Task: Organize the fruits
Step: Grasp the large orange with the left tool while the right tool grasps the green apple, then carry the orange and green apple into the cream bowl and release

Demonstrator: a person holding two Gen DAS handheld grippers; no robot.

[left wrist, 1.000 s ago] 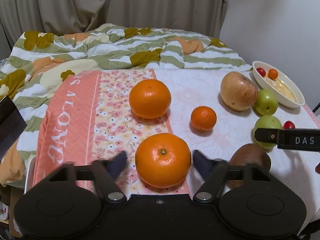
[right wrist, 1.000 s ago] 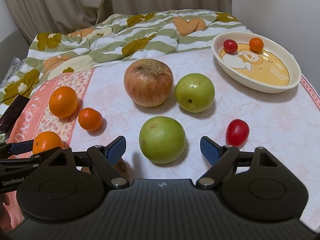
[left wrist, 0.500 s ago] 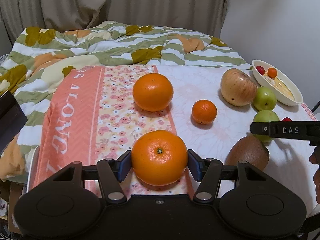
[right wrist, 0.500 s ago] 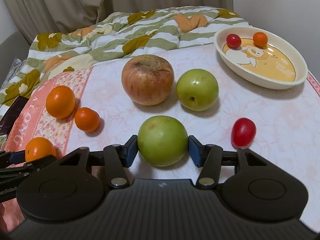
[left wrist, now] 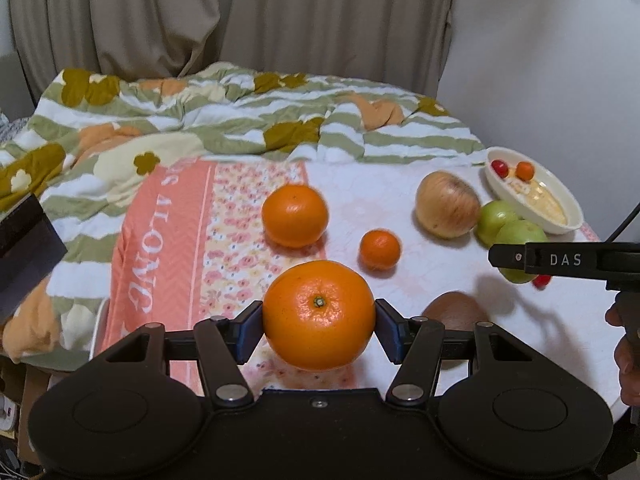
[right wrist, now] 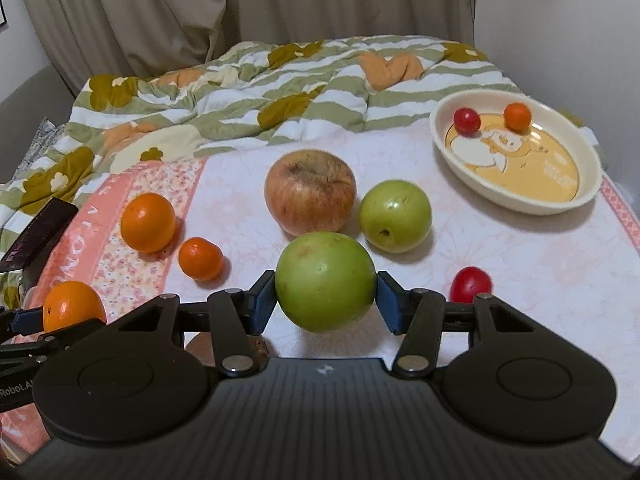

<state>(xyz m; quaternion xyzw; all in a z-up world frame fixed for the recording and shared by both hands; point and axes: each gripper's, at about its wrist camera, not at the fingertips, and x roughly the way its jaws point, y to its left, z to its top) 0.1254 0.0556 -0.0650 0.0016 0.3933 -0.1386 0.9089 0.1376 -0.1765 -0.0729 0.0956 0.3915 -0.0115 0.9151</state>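
Left wrist: left tongs clamp large orange; right tongs clamp, seemingly lifted, green apple.

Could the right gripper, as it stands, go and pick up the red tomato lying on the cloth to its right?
Probably not yet. The right gripper is shut on a green apple, so its jaws are taken. The red tomato lies free on the tablecloth beside it, with nothing blocking it.

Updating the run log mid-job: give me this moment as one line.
left gripper: shut on large orange | right gripper: shut on green apple | both fruits look lifted off the cloth | bowl: two small tomatoes
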